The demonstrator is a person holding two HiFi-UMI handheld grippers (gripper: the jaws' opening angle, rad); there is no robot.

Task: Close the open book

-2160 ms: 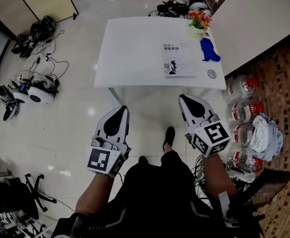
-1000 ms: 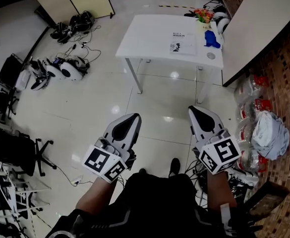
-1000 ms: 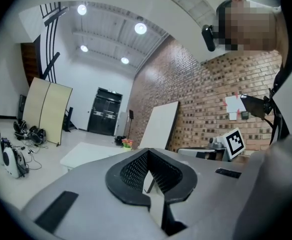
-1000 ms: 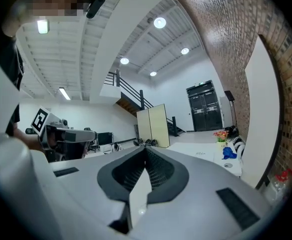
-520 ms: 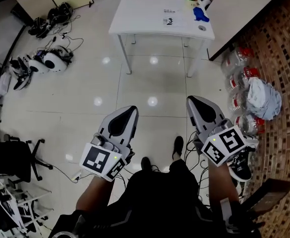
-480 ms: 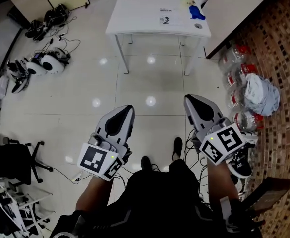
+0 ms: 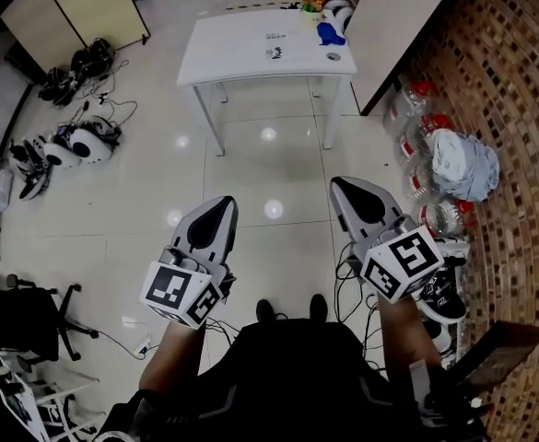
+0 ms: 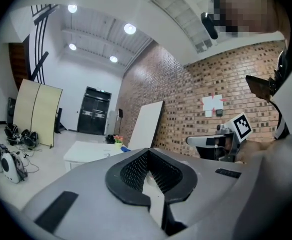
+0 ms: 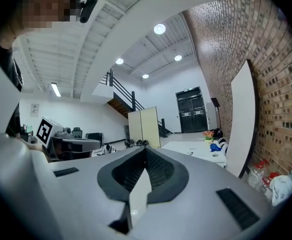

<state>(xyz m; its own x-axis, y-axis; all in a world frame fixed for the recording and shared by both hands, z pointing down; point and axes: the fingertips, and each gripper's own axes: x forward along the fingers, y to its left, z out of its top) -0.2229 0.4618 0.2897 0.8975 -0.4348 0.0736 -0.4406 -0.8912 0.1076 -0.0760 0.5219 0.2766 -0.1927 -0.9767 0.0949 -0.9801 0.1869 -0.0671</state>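
The book (image 7: 278, 46) lies flat on the white table (image 7: 228, 53), right of the middle and well short of the right edge. A blue thing (image 7: 327, 33) sits between it and the far right corner, where the flowers (image 7: 310, 0) stand. A small disc (image 7: 334, 56) is near the right edge.

From the head view the book shows as one narrow rectangle with print on top, with no second page spread beside it. It is too small to be sure, but it reads as already shut with the cover up. If so, the task is done and nothing is left on the table to do.

The left tool (image 7: 221, 201) and the right tool (image 7: 337, 182) hang low in front of the person, well apart from the table, with a wide stretch of floor (image 7: 260, 164) between. Each tool's own view shows its jaws pressed together with nothing between them, so both are empty. Neither touches the book. Should the book turn out still open, the person would first have to walk up to the near edge.
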